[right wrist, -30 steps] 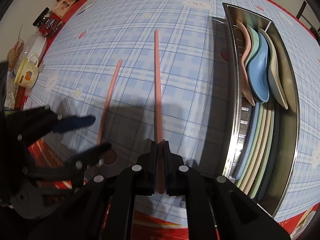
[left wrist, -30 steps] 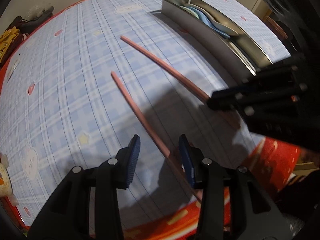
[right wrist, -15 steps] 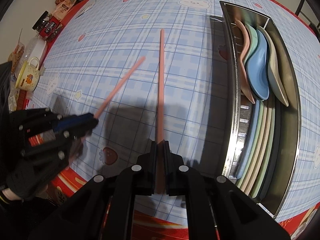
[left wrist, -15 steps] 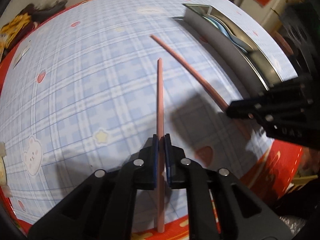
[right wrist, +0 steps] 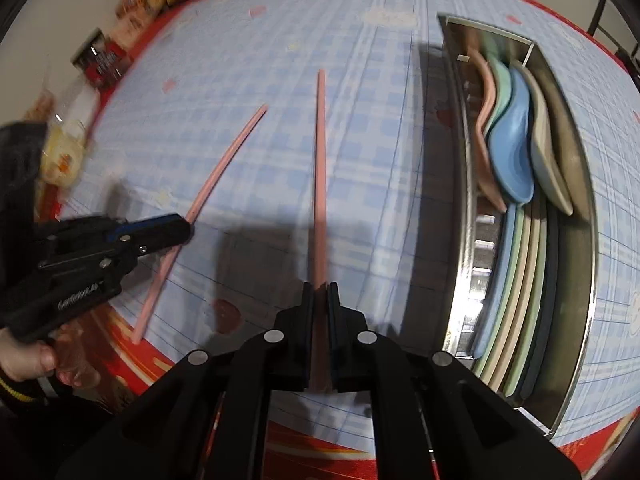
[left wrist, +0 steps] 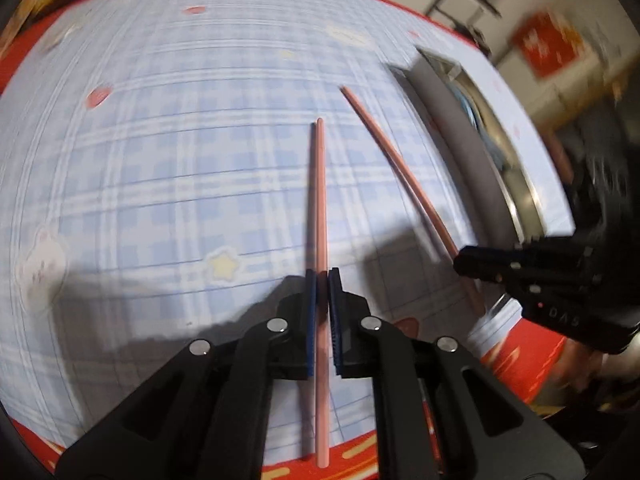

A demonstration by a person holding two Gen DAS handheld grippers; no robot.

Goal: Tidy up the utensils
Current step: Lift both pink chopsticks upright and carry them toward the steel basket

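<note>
Two pink chopsticks, one clamped in each gripper, both angled over blue plaid tablecloth [left wrist: 168, 184]. Left gripper [left wrist: 322, 276] pinches left chopstick [left wrist: 320, 200]; right gripper [right wrist: 320, 290] pinches right chopstick [right wrist: 320, 160]. Right wrist view alone shows inside of steel tray [right wrist: 584, 208] (spoons [right wrist: 514, 152] at far end, more chopsticks [right wrist: 516, 300] nearer), plus hand [right wrist: 28, 360] and snack packets [right wrist: 140, 4] at far edge. Left wrist view gives only blurred tray wall.
</note>
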